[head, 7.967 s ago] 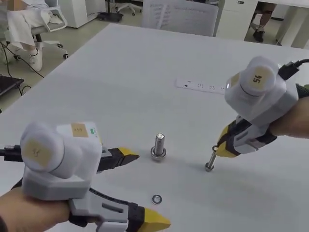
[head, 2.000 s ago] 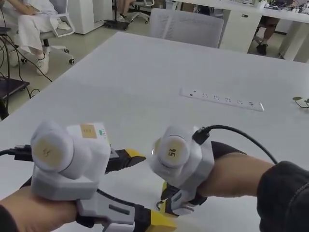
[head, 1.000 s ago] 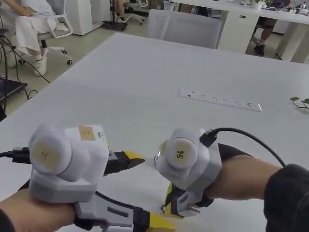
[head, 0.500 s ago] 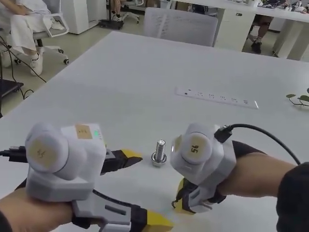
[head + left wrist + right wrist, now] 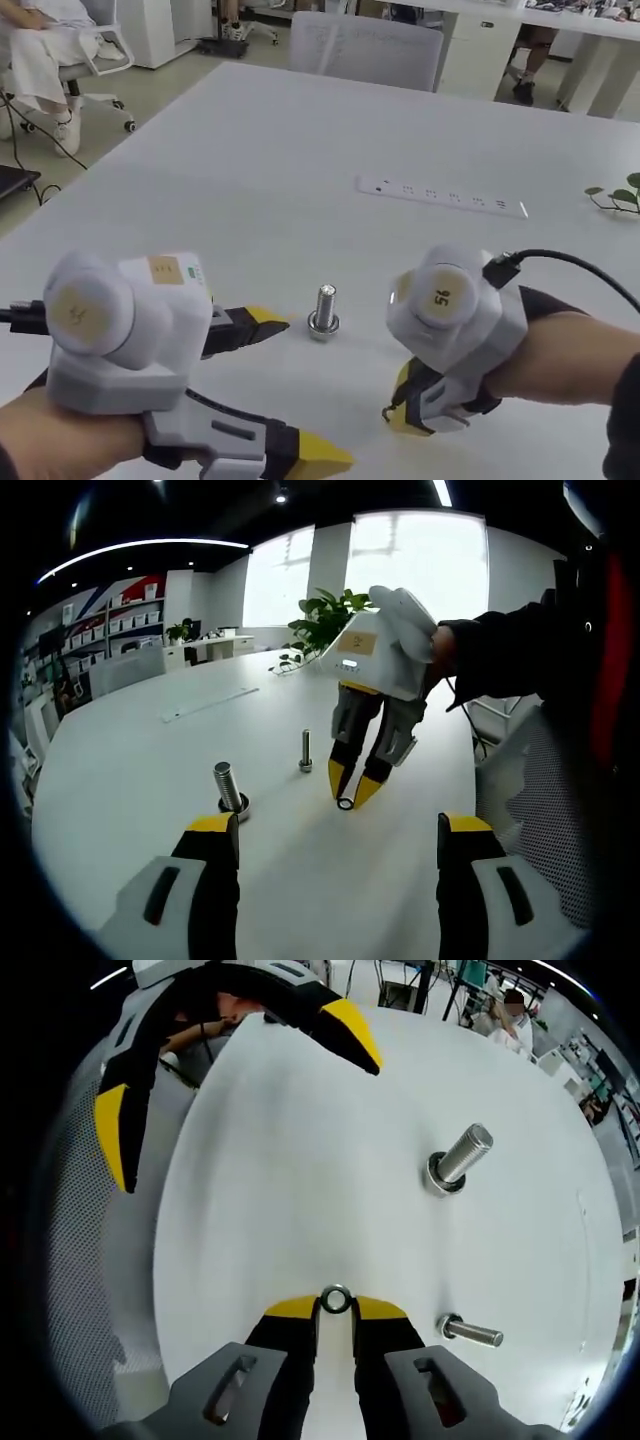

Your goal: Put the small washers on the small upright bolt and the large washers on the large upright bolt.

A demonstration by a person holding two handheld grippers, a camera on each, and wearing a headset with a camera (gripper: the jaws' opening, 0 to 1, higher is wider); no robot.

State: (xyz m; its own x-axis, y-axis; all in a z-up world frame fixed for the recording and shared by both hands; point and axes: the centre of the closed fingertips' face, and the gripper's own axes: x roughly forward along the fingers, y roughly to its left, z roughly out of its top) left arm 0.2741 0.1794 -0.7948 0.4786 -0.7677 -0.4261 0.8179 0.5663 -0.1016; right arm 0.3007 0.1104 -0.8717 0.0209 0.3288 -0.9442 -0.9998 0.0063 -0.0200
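Lower left: left gripper [image 5: 308, 392], jaws wide, empty. Centre: large bolt [image 5: 324, 310] upright. Lower right: right gripper [image 5: 400, 415] pinching a washer [image 5: 336, 1300], small bolt [image 5: 470, 1332] close by. Power strip [image 5: 440, 196] beyond. Two seconds back the right gripper hid the large bolt; now it sits right of it.

On the table [image 5: 120, 730], large bolt [image 5: 228, 788] stands near small bolt [image 5: 306, 752].

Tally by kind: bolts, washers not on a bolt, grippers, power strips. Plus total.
bolts: 2 (large bolt, small bolt)
washer off the bolts: 1, in the right gripper
grippers: 2 (left gripper, right gripper)
power strip: 1
total: 6
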